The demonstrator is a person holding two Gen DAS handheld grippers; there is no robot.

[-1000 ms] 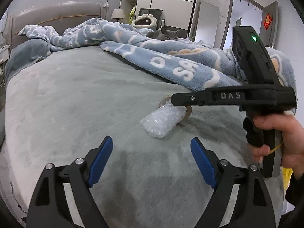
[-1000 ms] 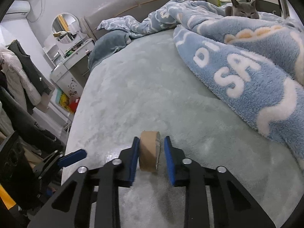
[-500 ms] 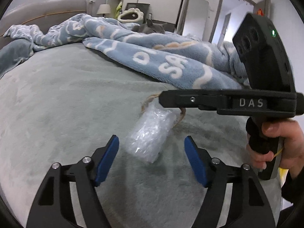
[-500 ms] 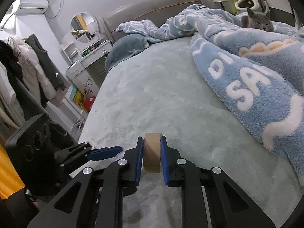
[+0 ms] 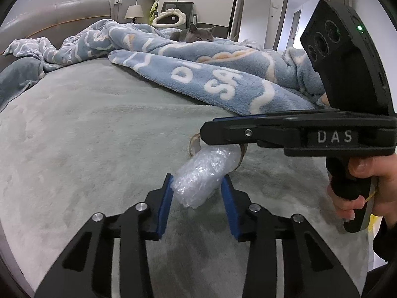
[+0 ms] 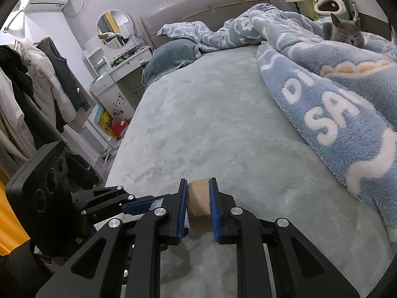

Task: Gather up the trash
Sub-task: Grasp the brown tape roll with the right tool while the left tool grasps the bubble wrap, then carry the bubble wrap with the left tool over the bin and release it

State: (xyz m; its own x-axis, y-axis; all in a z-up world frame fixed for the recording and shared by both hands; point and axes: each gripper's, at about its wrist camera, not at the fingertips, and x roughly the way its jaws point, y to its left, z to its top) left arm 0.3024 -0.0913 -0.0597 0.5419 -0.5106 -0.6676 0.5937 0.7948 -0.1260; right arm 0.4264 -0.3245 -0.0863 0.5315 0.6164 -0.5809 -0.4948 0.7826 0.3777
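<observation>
Bedroom, two handheld claws low over a bed (image 5: pixel 86 134) with a grey-green plush cover.

Left gripper (image 5: pixel 197 193): jaws closing around a roll of clear bubble wrap (image 5: pixel 204 173) lying on the cover; blue pads at the roll's two sides, firm pressure not certain.

Right gripper (image 6: pixel 197 202): clamped tight on a brown cardboard tape ring (image 6: pixel 199 202), pads flat against both faces, ring upright just above the cover. Seen from the left camera, reaching in from the right, gripped by a hand (image 5: pixel 367 186); ring directly behind the bubble wrap, touching or nearly so.

Behind: rumpled blue fleece blanket (image 6: pixel 335 104) with white letters, grey cat (image 6: pixel 345 32) resting on it.

No bin, bag or other container visible in either view.
</observation>
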